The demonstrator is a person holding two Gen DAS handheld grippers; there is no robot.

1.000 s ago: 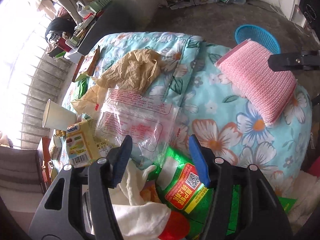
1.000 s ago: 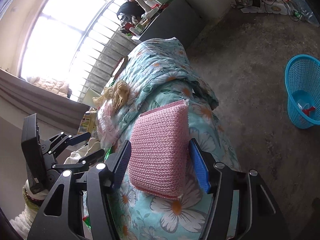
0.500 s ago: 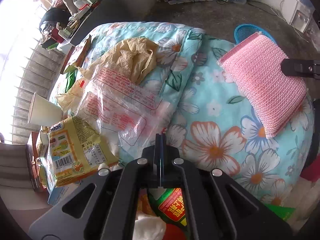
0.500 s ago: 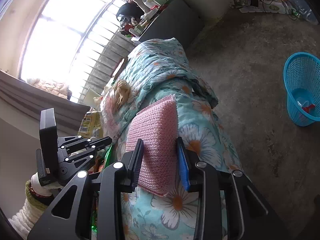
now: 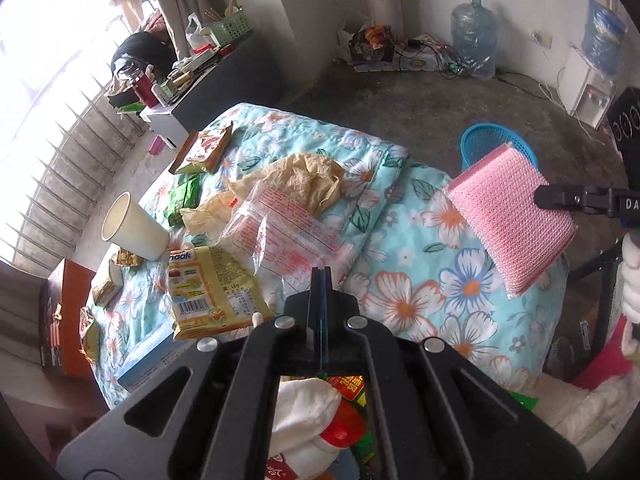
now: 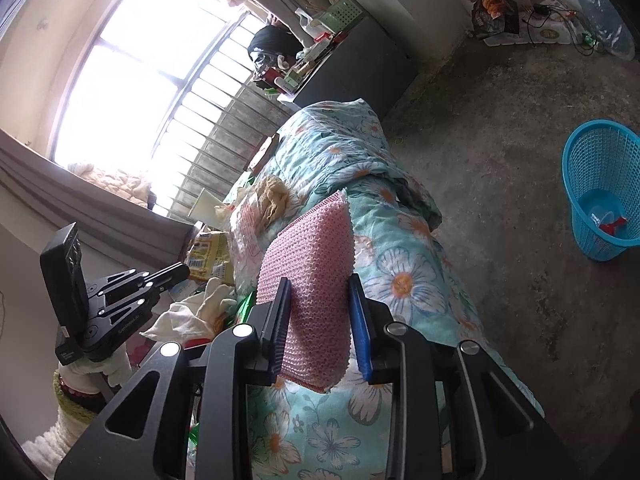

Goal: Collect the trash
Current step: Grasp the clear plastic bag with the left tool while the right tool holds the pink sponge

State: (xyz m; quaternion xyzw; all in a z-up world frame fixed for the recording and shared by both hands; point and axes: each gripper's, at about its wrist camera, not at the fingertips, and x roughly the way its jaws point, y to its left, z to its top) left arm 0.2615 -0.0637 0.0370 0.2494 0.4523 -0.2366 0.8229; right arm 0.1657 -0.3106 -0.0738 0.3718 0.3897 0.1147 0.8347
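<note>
Trash lies on a floral blanket: a clear printed plastic bag, a crumpled tan bag, a yellow snack packet and a paper cup. My left gripper is shut, pinching the near corner of the clear bag, which tents up from the blanket. My right gripper grips a pink knitted sponge between its pads, and the jaws are still closing on it. In the left wrist view the pink sponge hangs tilted above the blanket. A blue basket stands on the floor to the right.
Green packets and a brown packet lie at the blanket's far left. Under my left gripper sit a white cloth and a red-capped bottle. A cluttered dark cabinet stands by the window. Bare concrete floor surrounds the basket.
My left gripper shut on the clear bag's corner and rose, pulling the bag up. The right gripper closed on the pink sponge and lifted it off the blanket.
</note>
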